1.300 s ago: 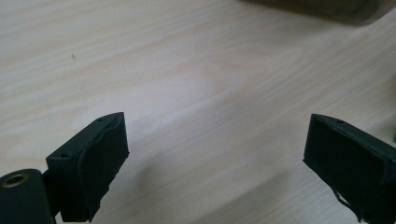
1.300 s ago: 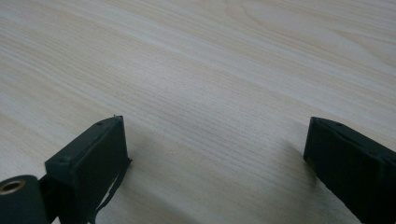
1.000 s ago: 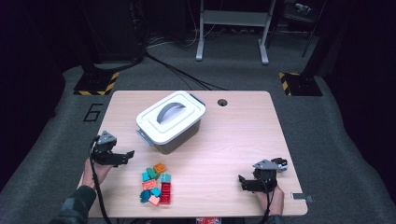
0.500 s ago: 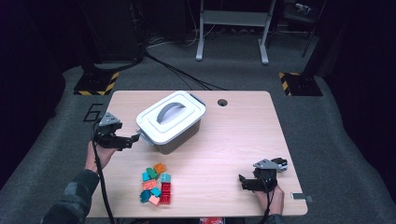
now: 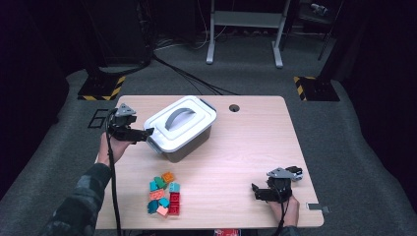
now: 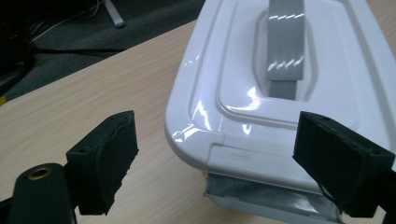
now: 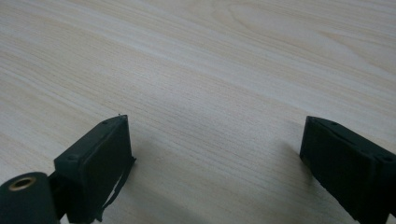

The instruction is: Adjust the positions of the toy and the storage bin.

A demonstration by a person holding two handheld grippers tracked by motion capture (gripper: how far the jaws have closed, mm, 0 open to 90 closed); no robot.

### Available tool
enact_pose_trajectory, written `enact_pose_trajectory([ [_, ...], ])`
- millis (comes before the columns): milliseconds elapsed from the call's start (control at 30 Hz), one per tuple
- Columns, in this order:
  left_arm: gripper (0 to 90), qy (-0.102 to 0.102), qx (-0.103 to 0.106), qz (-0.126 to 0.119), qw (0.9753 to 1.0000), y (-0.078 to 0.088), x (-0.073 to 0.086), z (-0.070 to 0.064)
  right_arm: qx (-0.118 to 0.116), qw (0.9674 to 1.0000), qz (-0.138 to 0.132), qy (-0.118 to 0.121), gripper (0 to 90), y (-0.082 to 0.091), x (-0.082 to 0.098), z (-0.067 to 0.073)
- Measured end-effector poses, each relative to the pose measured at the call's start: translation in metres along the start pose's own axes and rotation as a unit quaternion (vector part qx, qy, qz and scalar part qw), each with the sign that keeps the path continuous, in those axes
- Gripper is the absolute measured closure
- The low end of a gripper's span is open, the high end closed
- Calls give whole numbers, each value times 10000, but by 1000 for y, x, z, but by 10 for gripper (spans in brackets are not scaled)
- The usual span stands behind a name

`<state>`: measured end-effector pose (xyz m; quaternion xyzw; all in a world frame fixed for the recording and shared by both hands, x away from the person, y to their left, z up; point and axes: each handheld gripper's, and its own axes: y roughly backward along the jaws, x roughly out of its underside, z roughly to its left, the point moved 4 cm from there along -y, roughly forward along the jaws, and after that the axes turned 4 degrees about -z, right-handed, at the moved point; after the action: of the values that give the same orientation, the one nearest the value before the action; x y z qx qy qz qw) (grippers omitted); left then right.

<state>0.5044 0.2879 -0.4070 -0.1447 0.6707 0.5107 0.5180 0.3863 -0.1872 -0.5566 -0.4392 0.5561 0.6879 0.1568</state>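
A grey storage box [image 5: 183, 146] with a white lid [image 5: 196, 114] and grey handle [image 5: 176, 117] stands on the left half of the wooden table [image 5: 246, 142]. My left gripper [image 5: 146, 133] hovers at the box's left end, open. Its jaws have just been closing. In the left gripper view the left gripper [image 6: 215, 149] has the lid's end [image 6: 224, 93] and grey latch [image 6: 266, 198] between its pads, which do not touch them. A pile of red, teal and orange bricks [image 5: 164, 194] lies near the front edge. My right gripper [image 5: 256, 191] rests open at the front right; the right gripper [image 7: 215, 149] has bare wood under it.
A round cable hole [image 5: 234, 107] sits at the table's back edge, right of the box. Behind the table, on the grey floor, are cables, yellow-black striped bases [image 5: 101, 88] and a metal stand [image 5: 243, 34]. A small metal piece [image 5: 317, 208] lies at the front right corner.
My left gripper has risen and moved away from the front edge toward the box's left end, ending with its jaws around the latch end. The right gripper has not moved.
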Motion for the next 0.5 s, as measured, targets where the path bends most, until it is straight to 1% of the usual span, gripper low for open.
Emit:
enact_pose_trajectory([
  [33, 143, 38, -6, 44, 10000, -4, 1, 2, -2, 10000, -10, 1, 86, 0, 0, 0],
  [67, 148, 53, 5, 141, 9999, -10, 3, 4, 0, 10000, -10, 3, 88, 0, 0, 0],
  [100, 154, 50, -16, 185, 9998, -13, 4, 5, -5, 10000, -26, 2, 94, 0, 0, 0],
  [167, 170, 132, -15, 203, 9997, -19, 6, 9, -4, 10000, -22, -1, 97, 0, 0, 0],
  [200, 180, 140, 2, 221, 9997, -21, 6, 10, 9, 10000, -23, 1, 100, 0, 0, 0],
  [233, 194, 224, 42, 206, 9995, -24, 7, 11, 19, 10000, -21, 8, 102, 0, 0, 0],
  [267, 208, 327, 124, 182, 9992, -25, 7, 11, 21, 10000, -36, -21, 105, 0, 0, 0],
  [300, 237, 352, 151, 192, 9991, -27, 6, 12, 19, 10000, -37, -18, 108, 0, 0, 0],
  [333, 265, 380, 129, 199, 9990, -29, 6, 12, 18, 10000, -38, -18, 110, 0, 0, 0],
  [400, 316, 433, 287, 208, 9984, -32, 6, 9, 35, 10000, -46, -22, 116, 1, 0, 0],
  [467, 343, 459, 278, 189, 9984, -34, 5, 7, 20, 10000, -52, -25, 118, 1, 0, 1],
  [500, 345, 454, 218, 167, 9986, -34, 5, 6, 18, 10000, -55, -20, 120, 1, 0, 1],
])
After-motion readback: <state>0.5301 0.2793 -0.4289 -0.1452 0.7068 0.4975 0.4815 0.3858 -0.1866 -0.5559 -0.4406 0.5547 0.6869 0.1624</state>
